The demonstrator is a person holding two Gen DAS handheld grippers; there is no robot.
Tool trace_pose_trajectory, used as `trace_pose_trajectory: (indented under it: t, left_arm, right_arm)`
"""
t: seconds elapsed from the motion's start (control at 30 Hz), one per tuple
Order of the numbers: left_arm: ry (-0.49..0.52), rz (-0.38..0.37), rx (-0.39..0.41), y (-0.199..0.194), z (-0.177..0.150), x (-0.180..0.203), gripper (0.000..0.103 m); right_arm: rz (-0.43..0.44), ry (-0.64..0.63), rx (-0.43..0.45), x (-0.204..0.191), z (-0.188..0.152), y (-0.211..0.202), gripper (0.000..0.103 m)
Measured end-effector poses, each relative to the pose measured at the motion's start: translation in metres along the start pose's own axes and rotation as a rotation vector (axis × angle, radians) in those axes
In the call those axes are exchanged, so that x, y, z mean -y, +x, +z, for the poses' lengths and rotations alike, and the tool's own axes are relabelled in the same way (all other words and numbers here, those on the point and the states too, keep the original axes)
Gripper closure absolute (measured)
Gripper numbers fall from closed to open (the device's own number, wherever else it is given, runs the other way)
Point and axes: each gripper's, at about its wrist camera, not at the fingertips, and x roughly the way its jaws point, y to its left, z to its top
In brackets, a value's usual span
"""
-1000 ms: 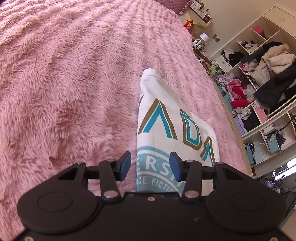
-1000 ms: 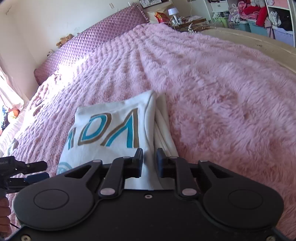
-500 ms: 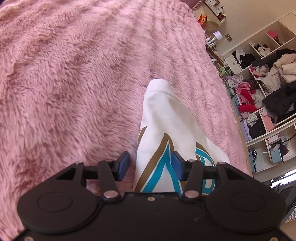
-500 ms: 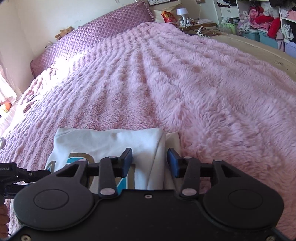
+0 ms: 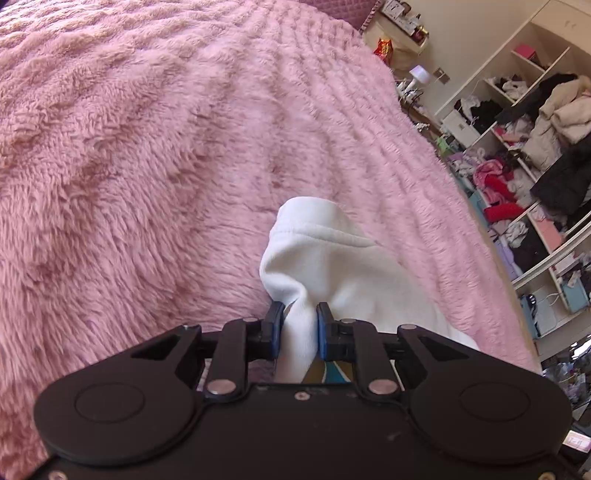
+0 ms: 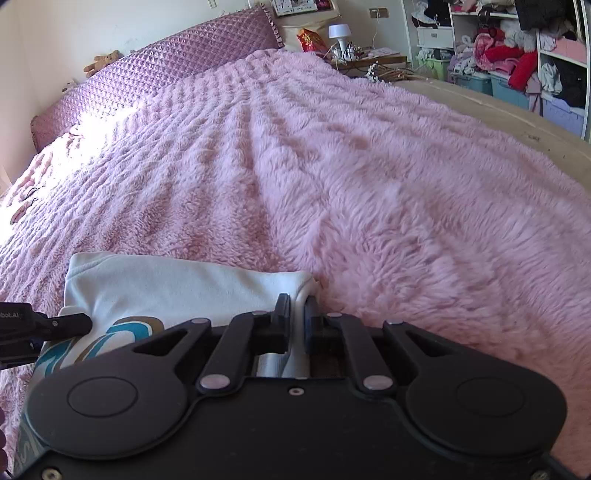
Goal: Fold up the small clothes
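Observation:
A small white garment (image 5: 332,266) with teal and gold lettering lies folded on the pink fluffy bedspread (image 5: 147,166). My left gripper (image 5: 298,325) is shut on a bunched fold at its far left edge. In the right wrist view the garment (image 6: 177,284) lies at lower left, and my right gripper (image 6: 297,314) is shut on its far right corner. The left gripper (image 6: 62,325) shows there at the left edge, on the garment's other side.
A purple quilted headboard (image 6: 166,70) stands at the far end of the bed. A bedside table with a lamp (image 6: 340,35) is beside it. Open shelves crammed with clothes (image 5: 524,155) run along the bed's right side, past its beige edge (image 6: 480,107).
Both grippers moved forward along the garment to its far edge. Each was open half a second ago and has now closed on the cloth.

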Motion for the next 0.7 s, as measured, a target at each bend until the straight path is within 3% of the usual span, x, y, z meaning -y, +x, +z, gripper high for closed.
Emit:
trace_pose_trajectory:
  t: [0.2, 0.27, 0.33, 0.47, 0.63, 0.7]
  left_arm:
    - [0.062, 0.048, -0.020, 0.006, 0.002, 0.007, 0.081]
    - [0.079, 0.069, -0.017, -0.001, 0.004, 0.011, 0.081]
    - [0.099, 0.090, -0.010, -0.012, 0.006, 0.017, 0.081]
    - [0.125, 0.088, 0.015, -0.038, 0.005, 0.026, 0.074]
    - [0.125, 0.019, 0.045, -0.090, -0.013, 0.029, 0.071]
    - [0.143, -0.016, 0.054, -0.118, -0.039, 0.033, 0.068]
  right_arm:
    - [0.012, -0.003, -0.004, 0.002, 0.000, -0.004, 0.099]
    - [0.013, 0.008, 0.018, 0.002, 0.001, -0.013, 0.093]
    - [-0.028, 0.005, 0.055, 0.000, 0.001, -0.032, 0.063]
    - [0.018, -0.062, 0.128, -0.004, -0.010, -0.086, 0.059]
    - [0.090, -0.046, 0.084, 0.006, -0.039, -0.141, 0.057]
    - [0.096, -0.036, 0.070, 0.009, -0.054, -0.155, 0.057]
